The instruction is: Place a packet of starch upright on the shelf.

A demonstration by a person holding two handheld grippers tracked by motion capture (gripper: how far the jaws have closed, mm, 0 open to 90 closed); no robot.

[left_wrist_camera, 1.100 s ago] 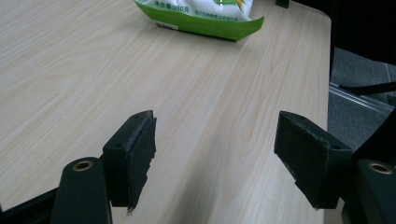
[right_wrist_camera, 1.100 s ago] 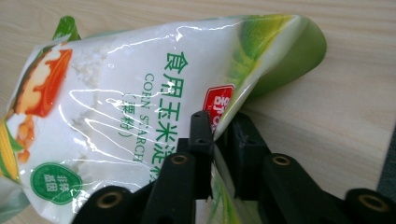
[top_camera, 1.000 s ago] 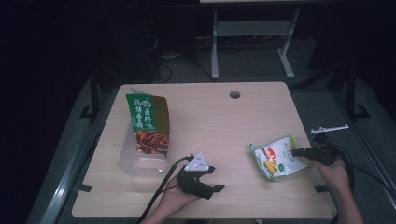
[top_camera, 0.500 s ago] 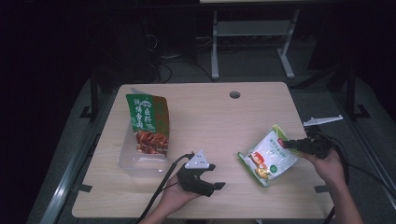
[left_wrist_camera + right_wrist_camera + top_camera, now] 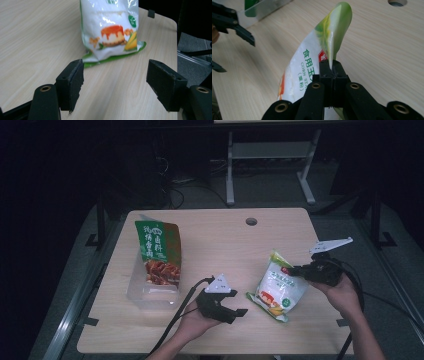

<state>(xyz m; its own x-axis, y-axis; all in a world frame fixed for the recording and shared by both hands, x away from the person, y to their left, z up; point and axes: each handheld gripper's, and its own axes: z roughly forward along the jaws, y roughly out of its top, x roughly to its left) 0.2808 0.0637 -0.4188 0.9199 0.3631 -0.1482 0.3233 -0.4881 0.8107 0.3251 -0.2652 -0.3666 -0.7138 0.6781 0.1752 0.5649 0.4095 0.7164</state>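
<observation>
On the table [image 5: 220,240], the green bag [image 5: 159,251] stands in the clear box [image 5: 150,292] at left. My right gripper [image 5: 295,270] pinches the top seal of the starch bag [image 5: 278,288], right of centre, its bottom edge near the wood. I should lift it steadily without letting it swing. My left gripper [image 5: 239,314] waits with jaws wide apart. The print reads "CORN STA…".

- Bare tabletop [image 5: 220,247] lies open between the clear box [image 5: 150,287] with its upright green pouch [image 5: 157,251] and the starch bag [image 5: 277,287].
- The starch bag stands just ahead of the open left tongs [image 5: 235,312].
- Far edge: only a cable hole [image 5: 251,221].
</observation>
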